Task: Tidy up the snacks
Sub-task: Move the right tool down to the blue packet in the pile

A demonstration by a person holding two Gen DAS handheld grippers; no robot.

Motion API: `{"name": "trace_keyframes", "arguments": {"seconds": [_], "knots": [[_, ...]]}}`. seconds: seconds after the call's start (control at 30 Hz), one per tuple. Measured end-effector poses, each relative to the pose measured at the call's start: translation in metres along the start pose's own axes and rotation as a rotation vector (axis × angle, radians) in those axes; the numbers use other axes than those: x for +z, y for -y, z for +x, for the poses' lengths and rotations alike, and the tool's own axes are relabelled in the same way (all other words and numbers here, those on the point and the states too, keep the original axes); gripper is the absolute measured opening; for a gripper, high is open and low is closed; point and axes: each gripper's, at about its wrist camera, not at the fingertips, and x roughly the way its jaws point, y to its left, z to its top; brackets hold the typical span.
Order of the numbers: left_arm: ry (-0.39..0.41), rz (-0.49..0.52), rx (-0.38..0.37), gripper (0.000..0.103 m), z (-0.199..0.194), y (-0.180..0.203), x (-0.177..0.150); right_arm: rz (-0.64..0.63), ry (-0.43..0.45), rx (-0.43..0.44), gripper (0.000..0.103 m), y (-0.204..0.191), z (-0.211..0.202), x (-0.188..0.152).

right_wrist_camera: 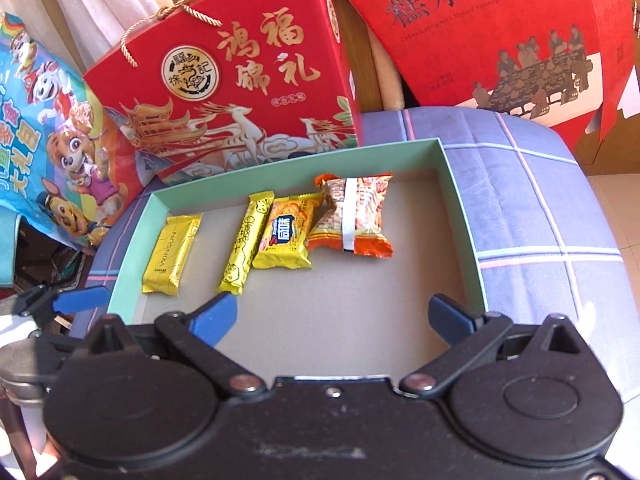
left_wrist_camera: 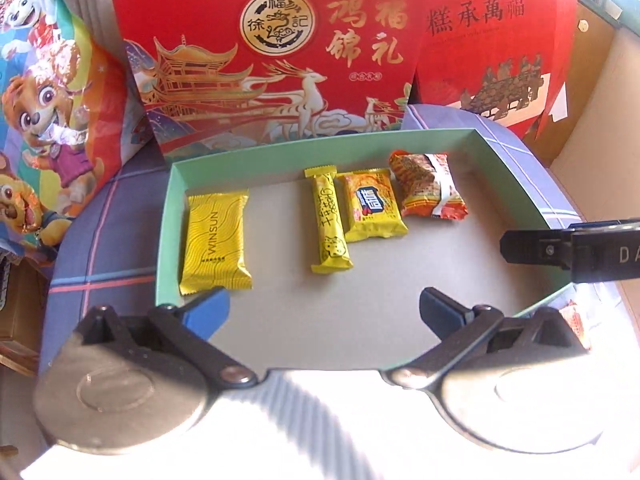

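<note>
A shallow green-walled box (left_wrist_camera: 176, 176) (right_wrist_camera: 460, 184) holds several snacks in a row: a yellow WINSUN packet (left_wrist_camera: 216, 244) (right_wrist_camera: 170, 254), a yellow cheese stick (left_wrist_camera: 330, 220) (right_wrist_camera: 244, 242), a yellow biscuit packet (left_wrist_camera: 372, 208) (right_wrist_camera: 288, 234) and an orange packet (left_wrist_camera: 430, 186) (right_wrist_camera: 352, 214). My left gripper (left_wrist_camera: 324, 310) is open and empty over the box's near edge. My right gripper (right_wrist_camera: 332, 316) is open and empty over the near floor of the box. The right gripper's finger also shows at the right of the left wrist view (left_wrist_camera: 560, 252).
The box lies on a blue checked cushion (right_wrist_camera: 540, 208). Two red gift boxes (left_wrist_camera: 272, 56) (right_wrist_camera: 500, 32) stand behind it. A cartoon-dog bag (left_wrist_camera: 44, 112) leans at the left. Another orange snack (left_wrist_camera: 574, 320) lies outside the box, near right.
</note>
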Motion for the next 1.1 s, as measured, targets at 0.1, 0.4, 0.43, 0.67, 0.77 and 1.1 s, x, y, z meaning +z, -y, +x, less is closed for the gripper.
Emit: {"name": "trace_keyframes", "arguments": {"seconds": [0.1, 0.4, 0.43, 0.67, 0.77, 1.1], "knots": [[0.001, 0.005, -0.015, 0.103, -0.012, 0.006, -0.019, 0.015, 0.000, 0.005, 0.103, 0.008, -0.015, -0.018], [-0.082, 0.017, -0.062, 0.103, -0.008, 0.033, -0.061, 0.035, 0.007, -0.021, 0.103, 0.038, -0.033, -0.053], [-0.082, 0.025, -0.067, 0.103, -0.007, 0.039, -0.062, 0.043, 0.009, -0.028, 0.103, 0.044, -0.034, -0.056], [-0.091, 0.058, -0.075, 0.103, 0.003, 0.074, -0.062, 0.079, 0.029, -0.035, 0.063, 0.065, -0.036, -0.071], [-0.115, 0.009, -0.100, 0.103, 0.013, 0.079, -0.064, 0.069, 0.028, -0.032, 0.047, 0.063, -0.035, -0.078], [-0.176, 0.031, -0.030, 0.103, 0.028, 0.059, -0.089, 0.034, -0.050, 0.111, 0.040, 0.031, -0.023, -0.099]]}}
